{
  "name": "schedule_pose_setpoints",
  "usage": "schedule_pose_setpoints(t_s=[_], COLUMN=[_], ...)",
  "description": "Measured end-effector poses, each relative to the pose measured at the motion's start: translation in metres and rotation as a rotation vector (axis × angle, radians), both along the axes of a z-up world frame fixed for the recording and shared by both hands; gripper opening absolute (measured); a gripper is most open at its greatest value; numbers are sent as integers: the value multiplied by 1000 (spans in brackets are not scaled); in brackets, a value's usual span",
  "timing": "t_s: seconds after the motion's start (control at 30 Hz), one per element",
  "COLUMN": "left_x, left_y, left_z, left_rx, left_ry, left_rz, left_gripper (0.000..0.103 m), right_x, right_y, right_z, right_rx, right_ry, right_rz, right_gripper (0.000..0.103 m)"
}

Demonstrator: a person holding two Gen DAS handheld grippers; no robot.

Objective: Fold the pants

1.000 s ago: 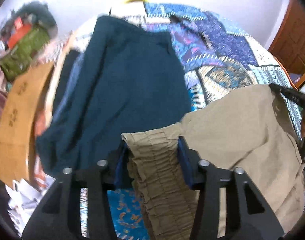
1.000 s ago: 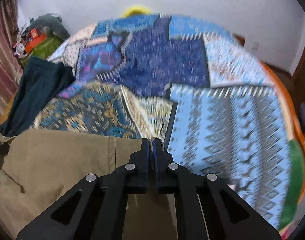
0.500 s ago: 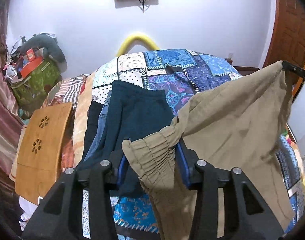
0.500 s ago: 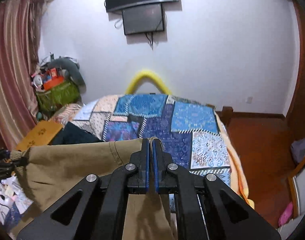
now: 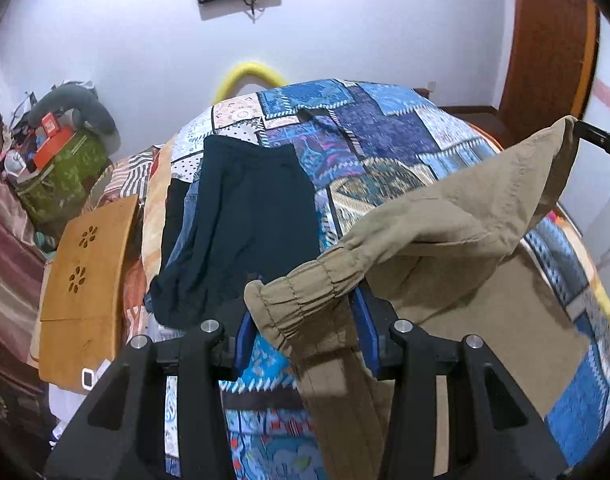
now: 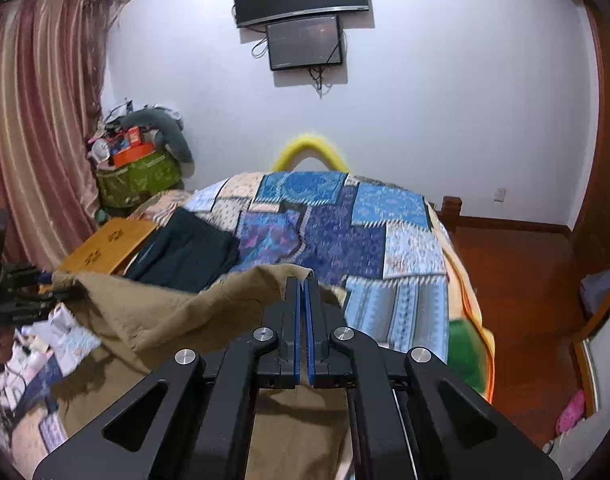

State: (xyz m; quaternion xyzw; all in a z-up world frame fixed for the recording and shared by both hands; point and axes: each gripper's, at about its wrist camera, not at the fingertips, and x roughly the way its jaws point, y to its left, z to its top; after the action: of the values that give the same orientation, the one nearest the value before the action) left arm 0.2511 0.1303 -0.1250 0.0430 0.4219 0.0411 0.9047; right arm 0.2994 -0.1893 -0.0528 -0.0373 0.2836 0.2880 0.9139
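The khaki pants (image 5: 457,248) hang in the air between my two grippers, above the patchwork bed. My left gripper (image 5: 305,304) is shut on the gathered elastic waistband at one end. My right gripper (image 6: 303,280) is shut on the far edge of the same pants (image 6: 165,312); its tip shows in the left wrist view at the upper right (image 5: 597,140). The cloth sags between the two grips and drapes down below both.
Dark teal pants (image 5: 241,216) lie folded on the bed's left side, also in the right wrist view (image 6: 189,252). A wooden lap table (image 5: 85,284) leans at the bed's left. A green bag (image 6: 137,180) with clutter stands by the curtain. The bed quilt (image 6: 385,240) stretches ahead.
Both grippers have lifted the khaki pants up off the bed; the views tilted from the quilt up to the wall and TV. The cloth now sags more between the grips.
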Motion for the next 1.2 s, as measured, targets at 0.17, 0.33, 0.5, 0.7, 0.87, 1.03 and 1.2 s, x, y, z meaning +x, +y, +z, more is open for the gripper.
schedule_pose_setpoints(t_s=[0.17,0.33,0.5,0.7,0.87,1.03,1.2], left_x=[-29,-56,-77,-91,-105,-117,-117], left_y=[-10,-10,1,12,16,11,-5], left_z=[-10,-20,-25,-41,-52,-42,-18], left_rx=[4,29,7,-35,-45,12,52], left_ry=[12,12,10,56,79,53,-6], left_rz=[0,36,82,115,146,147,118], left_gripper=[44,44,43,43,43,45,83], right_x=[-37,-66,-85,-105,-121,-139,-139], right_y=[-14,-36,-56,-71,-72,-66,-52], right_z=[-16,-35,-54,-83,-105,-101,-90], right_rx=[-19,-50,-28,-6,-58,-94,-67], right_ry=[11,27,77,156,214,186,183], right_rz=[-1,-32,-71,-107,-108,-65,-35], right_gripper=[2,2,2,2,2,2,7])
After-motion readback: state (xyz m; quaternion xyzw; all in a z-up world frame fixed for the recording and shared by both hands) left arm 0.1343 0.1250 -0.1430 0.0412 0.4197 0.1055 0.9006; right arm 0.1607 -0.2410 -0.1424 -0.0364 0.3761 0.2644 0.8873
